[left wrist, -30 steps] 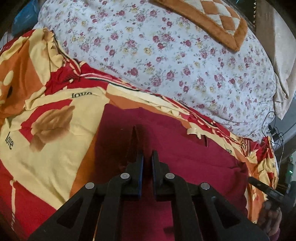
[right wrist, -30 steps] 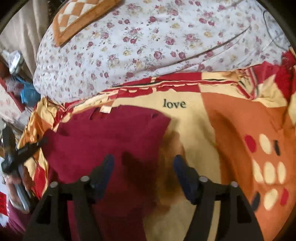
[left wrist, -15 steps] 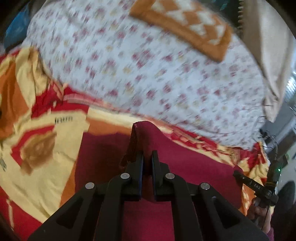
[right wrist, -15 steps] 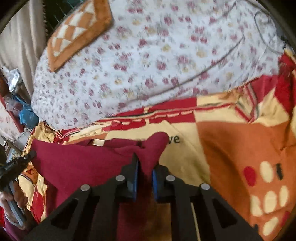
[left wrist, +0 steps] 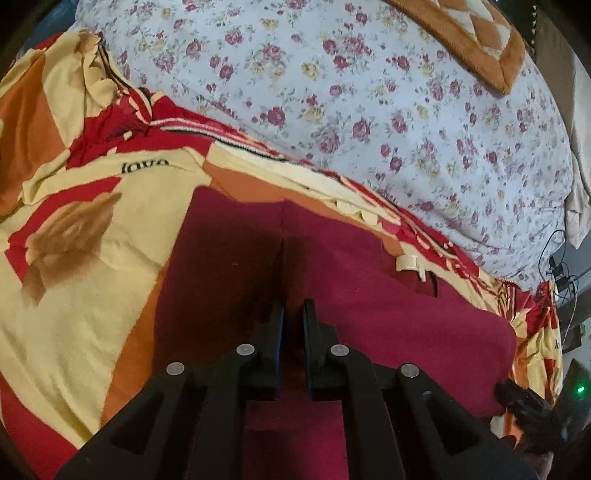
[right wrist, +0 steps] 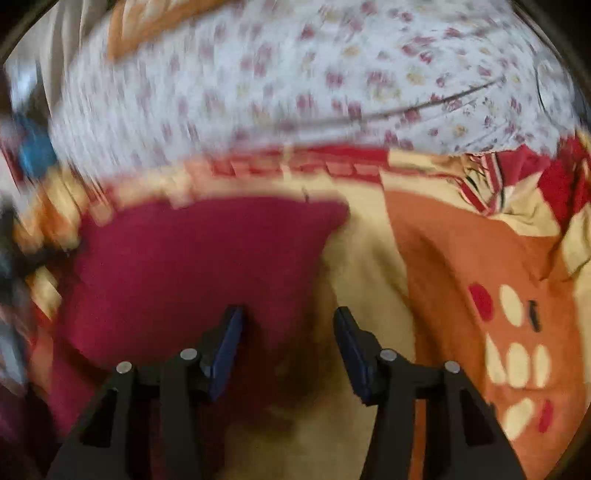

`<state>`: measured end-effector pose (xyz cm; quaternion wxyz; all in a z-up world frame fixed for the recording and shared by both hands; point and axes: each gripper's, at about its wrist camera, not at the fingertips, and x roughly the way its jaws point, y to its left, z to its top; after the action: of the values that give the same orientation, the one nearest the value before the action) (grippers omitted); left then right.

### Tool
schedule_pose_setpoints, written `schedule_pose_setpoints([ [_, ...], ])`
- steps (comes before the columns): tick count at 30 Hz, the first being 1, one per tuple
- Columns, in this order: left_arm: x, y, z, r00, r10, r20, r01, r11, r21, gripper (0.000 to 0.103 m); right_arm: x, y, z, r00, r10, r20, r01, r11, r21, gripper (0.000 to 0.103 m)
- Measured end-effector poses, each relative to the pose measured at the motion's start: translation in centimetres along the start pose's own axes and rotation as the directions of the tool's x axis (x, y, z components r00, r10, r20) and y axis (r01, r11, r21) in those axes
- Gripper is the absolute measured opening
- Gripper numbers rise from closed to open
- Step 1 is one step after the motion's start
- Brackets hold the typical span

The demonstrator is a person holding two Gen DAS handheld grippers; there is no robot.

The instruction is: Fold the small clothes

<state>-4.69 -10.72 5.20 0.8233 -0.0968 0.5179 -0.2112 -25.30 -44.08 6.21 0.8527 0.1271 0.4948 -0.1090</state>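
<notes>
A dark red small garment lies on a patterned red, orange and cream blanket; a cream label shows near its far edge. My left gripper is shut on a fold of the garment and holds it low over the blanket. In the blurred right wrist view the garment lies flat at the left. My right gripper is open above the garment's right edge and holds nothing. The right gripper's tip shows at the lower right of the left wrist view.
A white flowered quilt is heaped behind the blanket, with an orange checked cushion on top. Cables and a device with a green light sit off the right side. A blue thing lies at the far left.
Both grippers lifted the garment and brought it back down. My right gripper has opened and let go of its corner; the garment now lies flat. The left gripper stays shut on its fold.
</notes>
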Motion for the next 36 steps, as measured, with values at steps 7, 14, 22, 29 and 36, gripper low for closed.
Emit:
schedule_pose_setpoints([
  [7, -2.3, -0.2, -0.8, 1.0, -0.009, 0.012, 0.009, 1.0, 0.023, 0.027, -2.1, -4.0, 0.7, 0.978, 0.176, 0.111, -0.198, 0.953, 0.23, 0.06],
  [14, -2.5, 0.1, -2.2, 0.999, 0.042, 0.007, -0.042, 0.998, 0.039, 0.028, 1.6, -1.8, 2.3, 0.984, 0.178, 0.002, -0.174, 0.96, 0.22, 0.064],
  [22, -2.2, -0.5, -3.2, 0.996, 0.086, 0.015, -0.087, 0.993, 0.083, 0.028, 0.0, -2.4, 0.6, 0.999, 0.048, 0.008, -0.049, 0.985, 0.167, 0.052],
  [29, -3.1, -1.1, -3.8, 0.994, 0.104, 0.032, -0.107, 0.989, 0.105, 0.028, -1.1, -1.2, -1.2, 0.978, 0.21, 0.007, -0.208, 0.963, 0.173, 0.069],
  [36, -4.8, -1.5, -5.1, 0.992, 0.122, 0.034, -0.126, 0.982, 0.143, 0.028, -1.2, 1.2, -1.6, 0.994, 0.111, 0.013, -0.111, 0.992, 0.056, 0.019],
])
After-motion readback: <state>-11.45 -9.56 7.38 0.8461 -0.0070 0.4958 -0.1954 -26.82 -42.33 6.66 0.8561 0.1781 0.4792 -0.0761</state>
